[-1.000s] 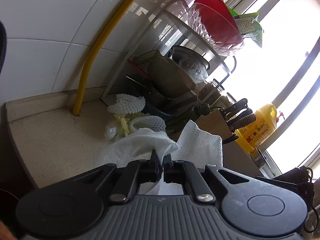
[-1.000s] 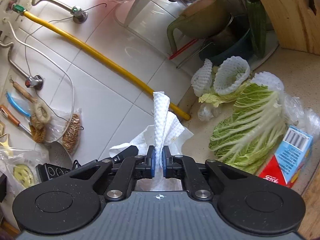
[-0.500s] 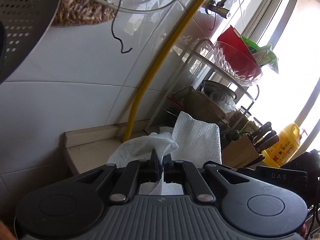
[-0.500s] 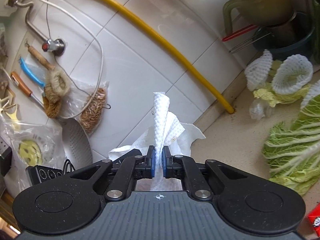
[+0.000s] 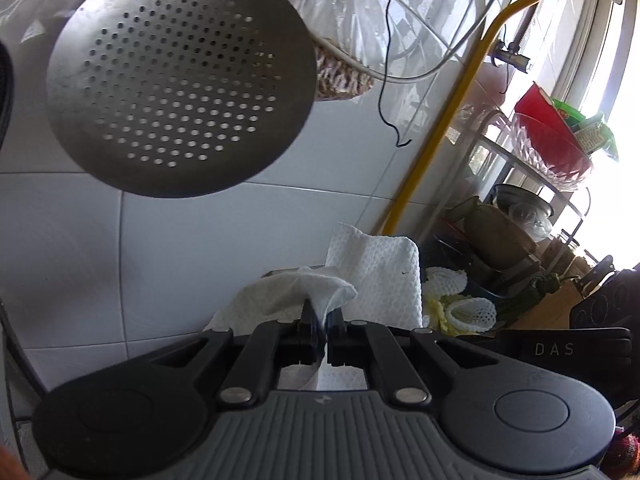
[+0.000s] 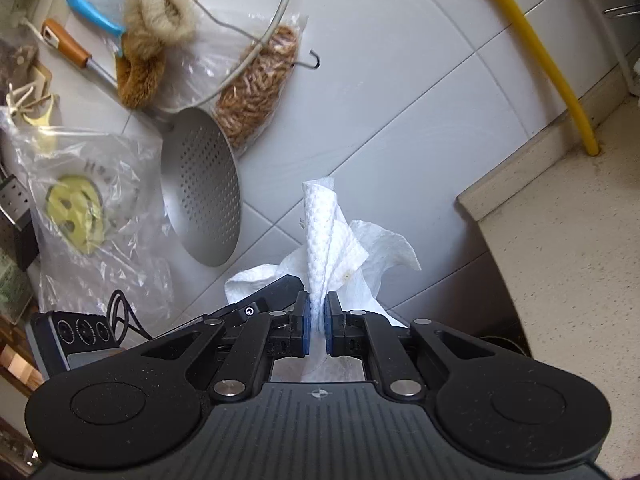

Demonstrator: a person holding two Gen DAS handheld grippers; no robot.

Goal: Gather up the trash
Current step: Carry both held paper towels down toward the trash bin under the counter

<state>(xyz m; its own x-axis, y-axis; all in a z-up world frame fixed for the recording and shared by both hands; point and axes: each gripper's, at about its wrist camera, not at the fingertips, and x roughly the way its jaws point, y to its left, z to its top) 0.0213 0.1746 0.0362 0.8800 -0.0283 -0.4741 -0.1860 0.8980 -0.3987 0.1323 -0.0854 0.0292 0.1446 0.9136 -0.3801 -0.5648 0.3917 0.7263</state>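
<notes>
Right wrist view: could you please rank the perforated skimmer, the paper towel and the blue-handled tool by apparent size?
1. Perforated skimmer and paper towel: look similar; the towel sits nearer the camera, so I won't rank them.
2. Blue-handled tool: smallest, partly hidden.

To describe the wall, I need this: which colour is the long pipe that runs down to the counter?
The long pipe is yellow; right wrist view shows it best.

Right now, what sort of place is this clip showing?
Most likely a home kitchen. A perforated metal skimmer and scrubbing brushes hang on a white tiled wall, and a dish rack with bowls and a pot stands beside a bright window.
</notes>
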